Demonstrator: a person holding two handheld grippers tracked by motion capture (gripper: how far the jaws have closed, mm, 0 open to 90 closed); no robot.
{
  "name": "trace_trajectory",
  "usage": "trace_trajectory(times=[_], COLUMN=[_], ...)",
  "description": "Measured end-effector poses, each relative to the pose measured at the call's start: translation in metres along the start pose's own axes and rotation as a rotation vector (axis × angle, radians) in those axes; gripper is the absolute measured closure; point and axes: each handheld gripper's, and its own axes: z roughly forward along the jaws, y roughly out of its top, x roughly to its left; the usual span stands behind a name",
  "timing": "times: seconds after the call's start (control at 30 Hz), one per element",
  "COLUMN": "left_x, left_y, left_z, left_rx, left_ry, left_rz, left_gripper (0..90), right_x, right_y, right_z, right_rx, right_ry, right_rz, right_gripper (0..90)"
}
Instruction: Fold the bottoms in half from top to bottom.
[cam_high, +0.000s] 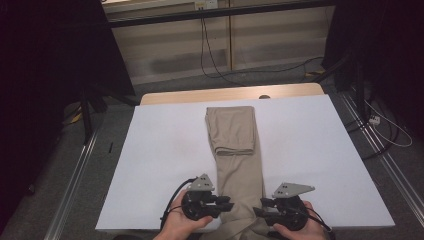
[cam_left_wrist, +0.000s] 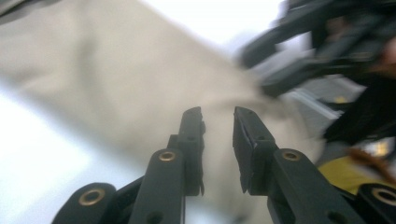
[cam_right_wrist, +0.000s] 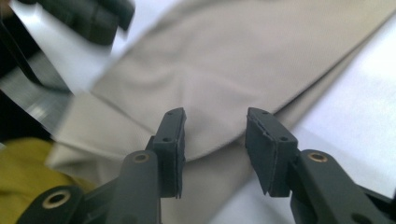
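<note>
Surface: white rectangular tabletop (cam_high: 165, 150) on a pale wooden table, grey floor and trailing black cables behind it.
Garment: beige fabric trousers (cam_high: 239, 150) lie lengthwise down the table's middle, far end folded back on itself, near end hanging over the table's near edge between the two hands.
Left gripper (cam_high: 231, 204): held at the trousers' left edge near the table's front, pointing inward; in the left gripper view (cam_left_wrist: 218, 111) its black jaws stand slightly parted above blurred beige cloth, nothing pinched between them.
Right gripper (cam_high: 256, 212): at the trousers' right edge, facing the left one; in the right gripper view (cam_right_wrist: 215, 112) jaws released, spread over a cloth fold, pads clear of it.
</note>
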Motion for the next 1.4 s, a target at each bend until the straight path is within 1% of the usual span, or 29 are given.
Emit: trace_trajectory(times=[0.03,0.07,0.1,0.13,0.17,0.3,0.33,0.37,0.47,0.53,0.57,0.6,0.67,0.77,0.8,0.83,0.87,0.9,0.93,0.97,1.0,1.03,1.1,1.13,1.17,1.2,1.23,1.3,1.4], left_x=[0.004,0.005,0.005,0.005,0.004,-0.003,-0.005,-0.006,-0.01,-0.011,-0.009,-0.006,0.002,0.025,0.034,0.042,0.051,0.059,0.067,0.075,0.082,0.089,0.101,0.104,0.108,0.111,0.115,0.121,0.13], left_y=[-0.003,-0.005,-0.006,-0.006,-0.005,-0.004,-0.004,-0.005,-0.004,-0.001,0.001,0.005,0.013,0.027,0.031,0.034,0.037,0.041,0.045,0.048,0.05,0.054,0.06,0.064,0.067,0.07,0.073,0.076,0.075], left_z=[0.002,0.006,0.009,0.012,0.014,0.017,0.018,0.019,0.019,0.017,0.015,0.012,0.006,0.002,0.003,0.004,0.007,0.011,0.015,0.018,0.023,0.026,0.033,0.035,0.037,0.038,0.039,0.042,0.048], left_rx=[0.016,0.033,0.043,0.05,0.066,0.059,0.067,0.057,0.077,0.089,0.076,0.058,0.013,-0.052,-0.057,-0.055,-0.074,-0.065,-0.046,-0.042,-0.054,-0.059,-0.063,-0.055,-0.064,-0.076,-0.083,-0.083,-0.1], left_ry=[0.014,0.02,0.019,0.023,0.022,0.033,0.059,0.045,0.054,0.064,0.043,0.041,0.089,0.173,0.207,0.225,0.235,0.244,0.265,0.275,0.287,0.311,0.313,0.311,0.33,0.343,0.332,0.348,0.31], left_rz=[0.003,0.011,0.025,0.039,0.048,0.079,0.09,0.086,0.114,0.107,0.099,0.099,0.093,0.051,0.04,0.029,0.027,0.017,0.02,0.018,0.002,0.006,-0.019,-0.01,0.011,0.004,-0.008,-0.011,-0.047], left_gripper=[73.1,73.0,72.7,72.0,70.4,61.7,60.8,59.7,54.6,50.6,48.6,47.1,44.2,37.3,34.3,32.8,33.6,33.0,33.2,34.5,37.0,38.2,41.3,42.8,44.3,45.0,45.4,48.2,46.9], right_x=[0.002,0.004,0.003,0.001,-0.001,-0.005,-0.006,-0.007,-0.009,-0.011,-0.013,-0.015,-0.019,-0.029,-0.034,-0.039,-0.045,-0.05,-0.056,-0.061,-0.067,-0.072,-0.083,-0.089,-0.093,-0.098,-0.102,-0.108,-0.114], right_y=[-0.001,-0.002,-0.001,-0.001,-0.002,-0.004,-0.005,-0.006,-0.009,-0.015,-0.017,-0.017,-0.009,0.013,0.021,0.029,0.038,0.046,0.055,0.063,0.07,0.077,0.091,0.097,0.102,0.107,0.112,0.118,0.122], right_z=[0.003,0.003,0.003,0.002,0.001,-0.011,-0.015,-0.018,-0.023,-0.025,-0.026,-0.027,-0.027,-0.02,-0.015,-0.01,-0.005,0.001,0.007,0.012,0.018,0.023,0.036,0.042,0.047,0.052,0.057,0.066,0.078], right_rx=[0.027,0.019,0.026,0.025,0.025,0.017,0.011,0.008,0.024,0.049,0.044,0.025,-0.03,-0.085,-0.095,-0.1,-0.104,-0.108,-0.113,-0.127,-0.139,-0.143,-0.144,-0.145,-0.146,-0.152,-0.155,-0.158,-0.137], right_ry=[-0.024,-0.058,-0.061,-0.041,-0.033,-0.037,-0.044,-0.043,-0.045,-0.056,-0.054,-0.041,-0.037,-0.025,-0.011,-0.01,-0.01,-0.009,-0.029,-0.039,-0.035,-0.04,-0.061,-0.063,-0.07,-0.072,-0.074,-0.077,-0.075], right_rz=[-0.009,-0.042,-0.053,-0.031,-0.014,-0.016,-0.014,-0.012,-0.003,0.012,0.016,0.02,0.02,-0.019,-0.024,-0.029,-0.04,-0.059,-0.07,-0.066,-0.067,-0.07,-0.078,-0.072,-0.074,-0.072,-0.069,-0.069,-0.086], right_gripper=[65.9,75.0,85.2,90.0,90.0,90.0,90.0,90.0,90.0,90.0,90.0,89.5,73.6,66.4,62.3,59.7,57.9,55.7,53.6,54.8,55.6,55.1,57.0,57.8,58.0,58.7,58.4,57.2,54.8])
